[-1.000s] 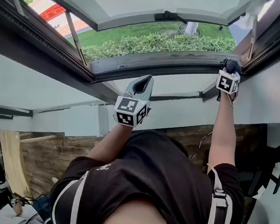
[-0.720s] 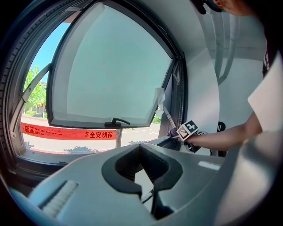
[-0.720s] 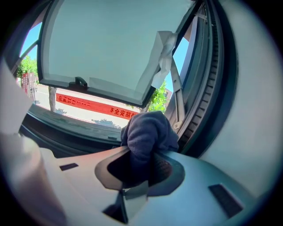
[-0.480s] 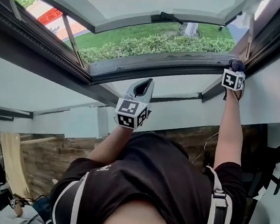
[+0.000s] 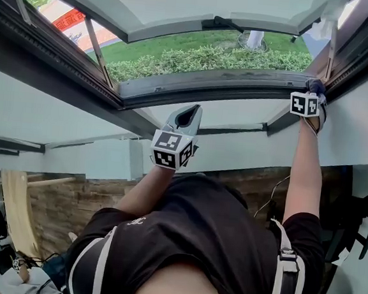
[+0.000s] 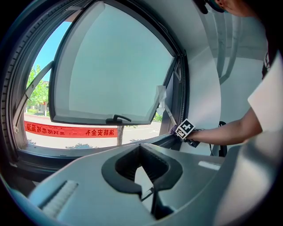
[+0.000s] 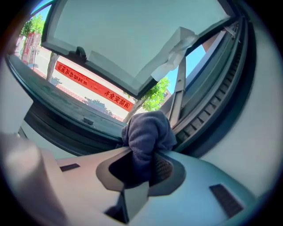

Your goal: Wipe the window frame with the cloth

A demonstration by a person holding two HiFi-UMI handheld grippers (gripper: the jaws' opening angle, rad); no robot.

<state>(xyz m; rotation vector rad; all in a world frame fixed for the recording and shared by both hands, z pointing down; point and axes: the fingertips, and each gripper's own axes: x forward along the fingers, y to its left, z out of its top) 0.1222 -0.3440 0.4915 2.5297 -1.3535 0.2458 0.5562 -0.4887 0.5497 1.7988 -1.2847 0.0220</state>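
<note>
White wall (image 5: 40,111) surrounds the window opening. Closest in, your left gripper (image 5: 188,110) hangs in the air, well apart from the window frame (image 5: 208,88), jaws together with nothing in them. Further out, your right arm is stretched up, and your right gripper (image 5: 311,100) is clamped on the dark cloth (image 7: 148,130), a bunched wad bulging past the jaws. That wad sits against the frame's right-hand corner, where bottom rail meets side rail. Beyond it the sash (image 5: 184,2) stands swung outward, handle (image 6: 117,119) on its lower edge. Past that you've got a hedge (image 5: 204,58) and a red banner (image 6: 66,131).
</note>
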